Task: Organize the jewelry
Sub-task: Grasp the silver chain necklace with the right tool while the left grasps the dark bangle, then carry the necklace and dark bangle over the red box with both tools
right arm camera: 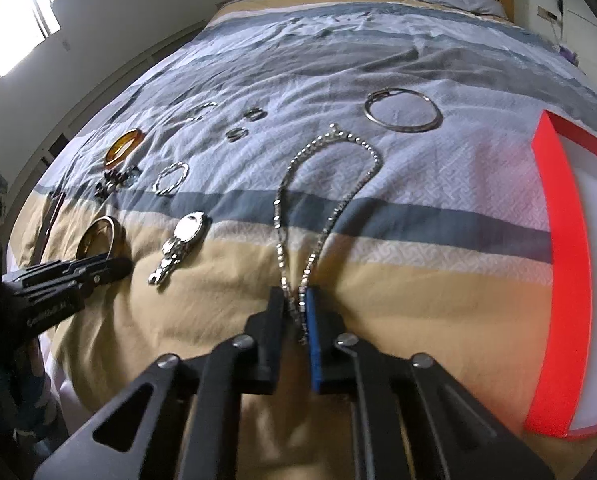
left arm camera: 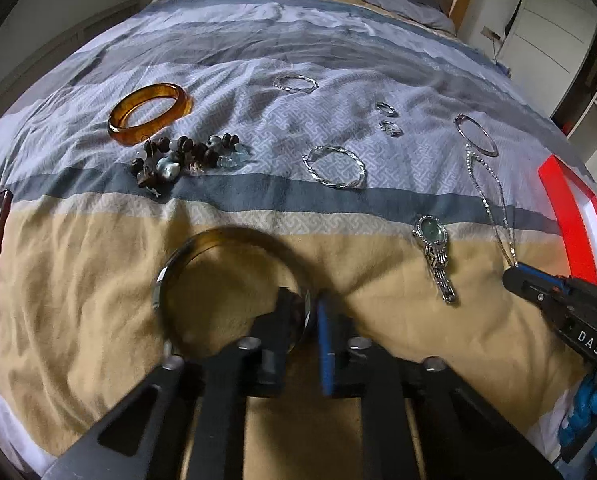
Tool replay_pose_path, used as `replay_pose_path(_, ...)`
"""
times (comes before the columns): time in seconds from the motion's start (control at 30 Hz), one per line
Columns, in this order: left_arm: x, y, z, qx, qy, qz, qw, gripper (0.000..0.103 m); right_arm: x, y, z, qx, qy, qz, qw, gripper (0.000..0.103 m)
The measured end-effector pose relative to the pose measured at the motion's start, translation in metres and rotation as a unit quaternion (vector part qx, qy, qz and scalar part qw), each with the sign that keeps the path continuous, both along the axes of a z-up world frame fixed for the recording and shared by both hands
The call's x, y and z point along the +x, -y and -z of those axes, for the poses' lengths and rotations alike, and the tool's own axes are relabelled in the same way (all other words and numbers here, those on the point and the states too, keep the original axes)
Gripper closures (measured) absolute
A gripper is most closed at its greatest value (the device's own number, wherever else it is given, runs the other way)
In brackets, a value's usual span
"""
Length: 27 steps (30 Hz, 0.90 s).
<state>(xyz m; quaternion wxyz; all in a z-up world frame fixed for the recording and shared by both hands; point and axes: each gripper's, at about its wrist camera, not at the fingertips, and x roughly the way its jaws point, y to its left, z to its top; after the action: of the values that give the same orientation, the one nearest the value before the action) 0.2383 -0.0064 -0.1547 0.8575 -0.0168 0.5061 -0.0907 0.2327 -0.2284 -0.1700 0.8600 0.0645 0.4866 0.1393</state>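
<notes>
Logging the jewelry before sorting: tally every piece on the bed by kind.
Thick bangle: 2
Silver hoop bracelet: 3
Small ring: 2
Beaded bracelet pile: 1
Chain necklace: 1
Watch: 1
Total: 10

Only thing I can actually read is "DAS" in white capital letters on the black body of the right gripper (left arm camera: pixel 516 276), where it pokes in at the right edge of the left wrist view. There's also some white lettering on the left gripper (right arm camera: pixel 124 266) body in the right wrist view, but it's too blurry to make out.
</notes>
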Motion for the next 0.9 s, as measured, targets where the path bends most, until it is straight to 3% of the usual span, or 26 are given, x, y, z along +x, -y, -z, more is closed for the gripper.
replay_pose_path(0.37, -0.028, -0.008, -0.031, -0.018, 0.028, -0.014, 0.9993, 0.095, -0.040, -0.004, -0.027, 0.046, 0.017, -0.004, 0.999, 0.099)
replay_pose_path(0.9, -0.107, -0.005, -0.127, -0.042, 0.115, -0.002, 0.9925, 0.095, -0.126, 0.001, -0.143, 0.049, 0.130, 0.014, 0.990, 0.099)
